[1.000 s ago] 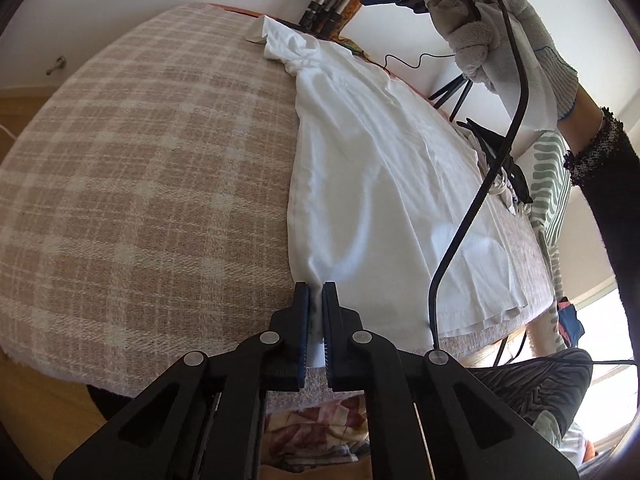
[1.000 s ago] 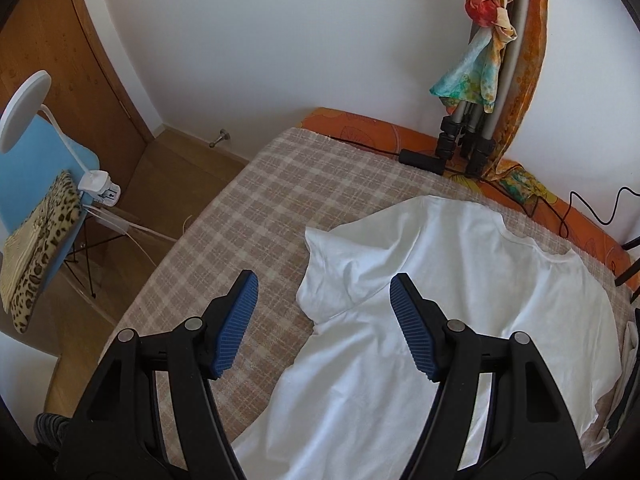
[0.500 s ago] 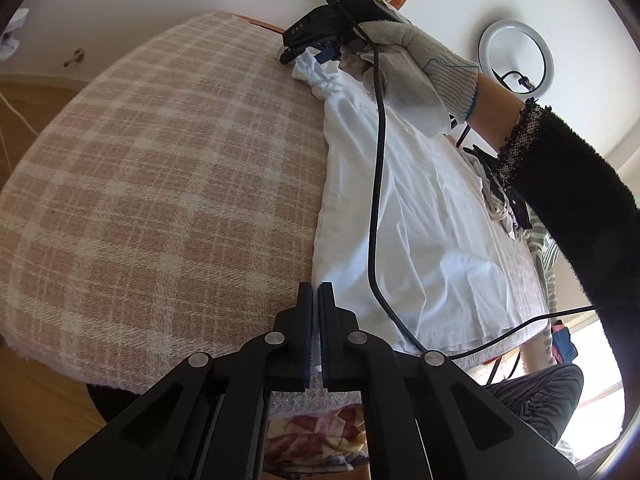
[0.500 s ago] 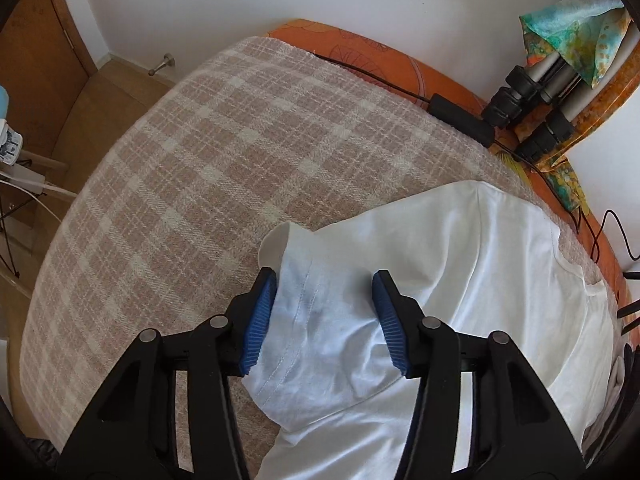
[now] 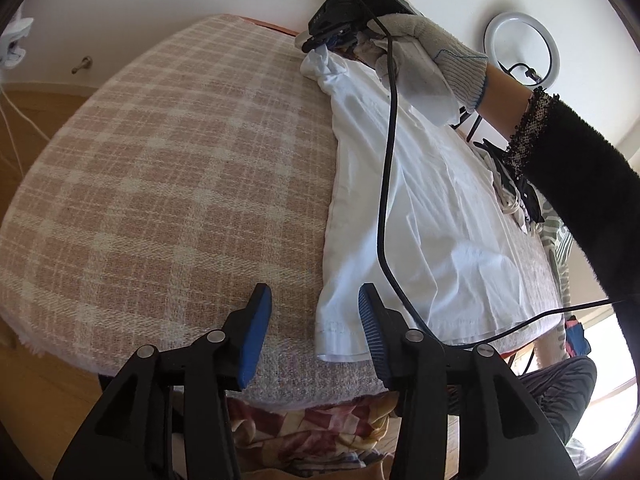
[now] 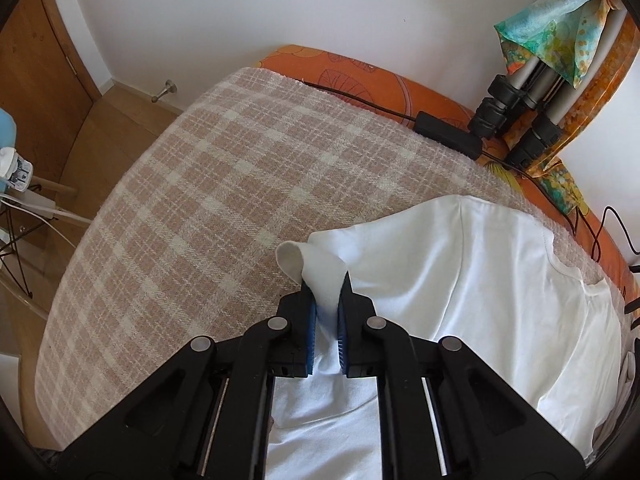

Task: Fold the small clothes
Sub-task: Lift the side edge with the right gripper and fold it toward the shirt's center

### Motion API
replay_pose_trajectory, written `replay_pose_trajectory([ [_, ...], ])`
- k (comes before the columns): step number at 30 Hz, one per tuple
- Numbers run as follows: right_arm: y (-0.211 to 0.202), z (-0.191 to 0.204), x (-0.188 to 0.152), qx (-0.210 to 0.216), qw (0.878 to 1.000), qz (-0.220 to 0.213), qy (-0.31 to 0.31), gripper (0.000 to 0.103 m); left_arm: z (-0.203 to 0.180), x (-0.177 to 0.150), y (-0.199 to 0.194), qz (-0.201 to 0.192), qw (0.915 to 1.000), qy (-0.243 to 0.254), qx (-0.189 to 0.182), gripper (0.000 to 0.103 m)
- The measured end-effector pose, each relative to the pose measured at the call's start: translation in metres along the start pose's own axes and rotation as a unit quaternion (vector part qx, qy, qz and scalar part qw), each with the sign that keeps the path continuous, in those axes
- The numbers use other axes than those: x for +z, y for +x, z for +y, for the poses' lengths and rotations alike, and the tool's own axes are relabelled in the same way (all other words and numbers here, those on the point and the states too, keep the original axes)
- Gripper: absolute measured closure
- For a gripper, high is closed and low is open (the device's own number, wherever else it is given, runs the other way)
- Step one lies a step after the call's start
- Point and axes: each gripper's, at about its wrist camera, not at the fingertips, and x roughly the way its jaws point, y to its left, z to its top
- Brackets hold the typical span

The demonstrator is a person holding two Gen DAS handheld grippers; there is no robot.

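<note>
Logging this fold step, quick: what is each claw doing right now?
Left claw: opening, its pads off the white shirt's hem corner.
Right claw: closing, pinching the shirt's sleeve.

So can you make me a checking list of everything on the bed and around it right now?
Surface: pink and cream checked woven blanket over a bed, orange patterned sheet showing at the far edge.
Job's things: white cotton T-shirt lying flat on the blanket.
Clutter: heap of dark and pale clothes beyond the shirt.
Grippers: left claw opening, pads off the hem corner between them; right claw closing, pinching the shirt's sleeve.
Cables: black cable draped across the shirt; black adapter block with its lead on the sheet.
Surroundings: white wall, wooden floor, tripod legs, round ring light.
</note>
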Motion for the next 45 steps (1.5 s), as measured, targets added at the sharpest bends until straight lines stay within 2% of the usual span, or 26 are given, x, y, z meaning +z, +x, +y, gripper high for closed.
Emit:
replay_pose_trajectory([
  [1, -0.001, 0.0, 0.0, 0.002, 1.0, 0.0, 0.003, 0.093, -0.002, 0.001, 0.003, 0.005, 1.0, 0.007, 0.002, 0.066],
  [2, -0.001, 0.0, 0.0, 0.004, 1.0, 0.0, 0.006, 0.093, -0.003, 0.001, 0.006, 0.008, 0.9999, 0.009, -0.001, 0.096],
  [3, -0.001, -0.001, 0.001, 0.006, 1.0, -0.001, 0.009, 0.093, -0.002, 0.001, 0.01, 0.019, 0.9997, 0.006, -0.01, 0.101],
  [6, 0.0, -0.004, 0.005, 0.018, 1.0, -0.003, 0.019, 0.094, 0.001, 0.002, 0.009, 0.016, 0.9996, 0.001, -0.023, 0.102],
  [11, -0.024, -0.032, 0.007, 0.071, 0.995, -0.03, 0.067, 0.094, 0.015, 0.009, -0.025, -0.029, 0.9981, -0.028, -0.047, 0.102],
  [13, -0.029, -0.048, 0.003, 0.092, 0.991, -0.04, 0.092, 0.094, 0.016, 0.01, -0.03, -0.04, 0.9983, -0.022, -0.034, 0.103],
  [16, -0.02, -0.061, -0.004, 0.083, 0.99, -0.03, 0.109, 0.094, 0.018, 0.008, -0.024, -0.03, 0.9989, -0.02, -0.029, 0.103],
  [20, -0.01, -0.06, -0.009, 0.113, 0.988, -0.013, 0.105, 0.094, 0.015, 0.004, -0.015, -0.019, 0.9995, -0.018, -0.018, 0.103],
  [21, -0.01, -0.062, -0.007, 0.113, 0.988, -0.012, 0.107, 0.091, 0.013, 0.004, -0.016, -0.02, 0.9995, -0.017, -0.015, 0.103],
  [22, -0.012, -0.063, -0.005, 0.107, 0.988, -0.012, 0.109, 0.081, 0.013, 0.005, -0.016, -0.021, 0.9996, -0.017, -0.006, 0.1],
  [23, -0.016, -0.064, -0.003, 0.095, 0.99, -0.016, 0.108, 0.066, 0.012, 0.007, -0.015, -0.02, 0.9997, -0.017, 0.002, 0.089],
  [24, -0.021, -0.062, -0.001, 0.089, 0.991, -0.024, 0.1, 0.06, 0.012, 0.007, -0.014, -0.023, 0.9996, -0.015, 0.007, 0.081],
  [25, -0.024, -0.059, 0.002, 0.089, 0.992, -0.026, 0.089, 0.054, 0.011, 0.007, -0.014, -0.024, 0.9996, -0.013, 0.012, 0.078],
  [29, -0.014, -0.034, 0.007, 0.045, 0.998, 0.001, 0.036, 0.051, 0.004, 0.007, -0.002, -0.007, 0.9994, 0.009, 0.031, 0.077],
  [31, -0.003, -0.024, 0.004, 0.039, 0.999, 0.019, 0.021, 0.051, 0.005, 0.004, 0.003, 0.002, 0.9997, 0.003, 0.023, 0.077],
  [33, 0.007, -0.013, 0.0, 0.038, 0.999, 0.031, 0.0, 0.053, 0.002, 0.003, 0.004, -0.003, 0.9994, 0.019, 0.027, 0.077],
  [34, 0.011, -0.008, -0.003, 0.027, 0.999, 0.035, -0.013, 0.063, 0.0, 0.003, 0.005, -0.005, 0.999, 0.03, 0.034, 0.079],
  [35, 0.014, -0.005, -0.006, 0.013, 0.999, 0.039, -0.025, 0.079, 0.0, 0.004, 0.006, -0.004, 0.9987, 0.034, 0.038, 0.094],
  [36, 0.016, -0.004, -0.008, 0.002, 0.999, 0.037, -0.031, 0.085, 0.002, 0.005, 0.009, 0.003, 0.9991, 0.027, 0.031, 0.1],
  [38, 0.011, -0.008, -0.01, 0.005, 0.999, 0.028, -0.028, 0.093, 0.008, 0.005, 0.008, 0.004, 0.9999, 0.006, 0.013, 0.1],
  [42, -0.015, -0.032, -0.011, 0.031, 1.0, -0.004, 0.003, 0.095, 0.009, 0.006, 0.0, -0.002, 1.0, -0.005, -0.005, 0.101],
  [45, -0.037, -0.055, -0.011, 0.039, 0.999, -0.03, 0.023, 0.096, -0.002, 0.008, -0.007, -0.01, 0.9997, 0.007, -0.019, 0.102],
])
